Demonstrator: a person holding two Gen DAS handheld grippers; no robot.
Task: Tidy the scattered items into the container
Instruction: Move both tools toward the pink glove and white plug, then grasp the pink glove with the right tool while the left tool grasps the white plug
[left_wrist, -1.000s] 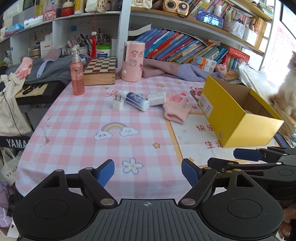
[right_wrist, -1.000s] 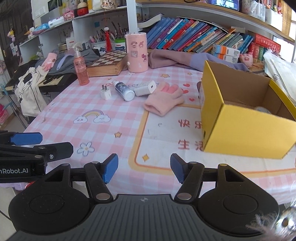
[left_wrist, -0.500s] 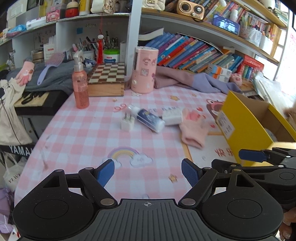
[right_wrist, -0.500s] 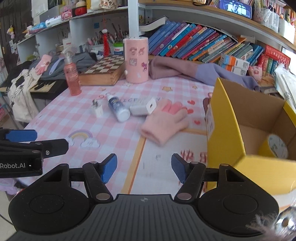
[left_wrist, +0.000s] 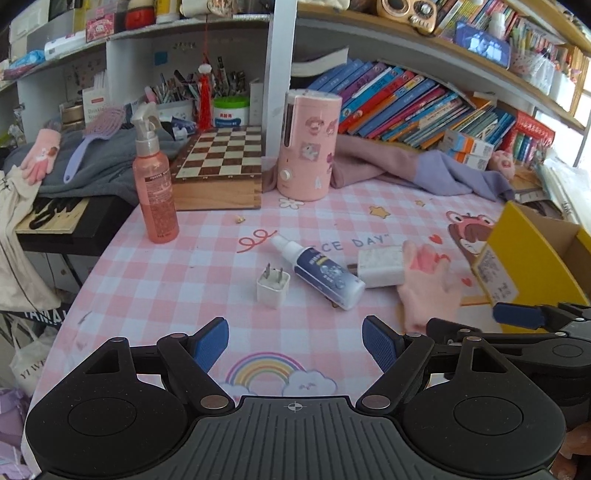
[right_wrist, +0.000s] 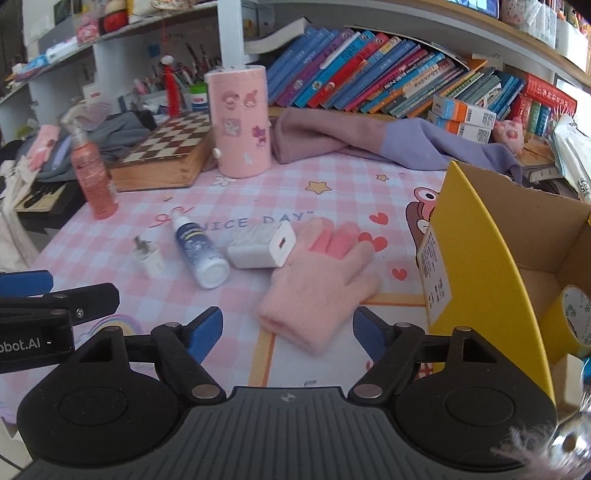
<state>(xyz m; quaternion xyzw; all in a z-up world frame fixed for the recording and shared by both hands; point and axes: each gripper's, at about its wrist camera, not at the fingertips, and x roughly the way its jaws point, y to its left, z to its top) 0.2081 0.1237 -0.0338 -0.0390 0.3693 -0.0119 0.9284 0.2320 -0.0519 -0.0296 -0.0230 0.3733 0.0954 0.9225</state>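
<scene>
Glove (right_wrist: 317, 284) lies just ahead between the right tool's (right_wrist: 287, 326) wide-spread, empty fingers.

The tablecloth (right_wrist: 258, 206) on the counter reads "NICE DAY" at 12 o'clock from the pink glove (right_wrist: 317, 280). The left gripper (right_wrist: 33, 317), at 9 o'clock in the right wrist view, shows "bot.AI".

Both wrist views look low across the surface (left_wrist: 155, 273) toward the bookshelf at 12 o'clock. The left view sits near the plug (left_wrist: 272, 288); the right view sits near the pink glove (right_wrist: 317, 280), yellow box (right_wrist: 476, 258) at 3 o'clock. Both share the spray bottle (left_wrist: 321, 275).
</scene>
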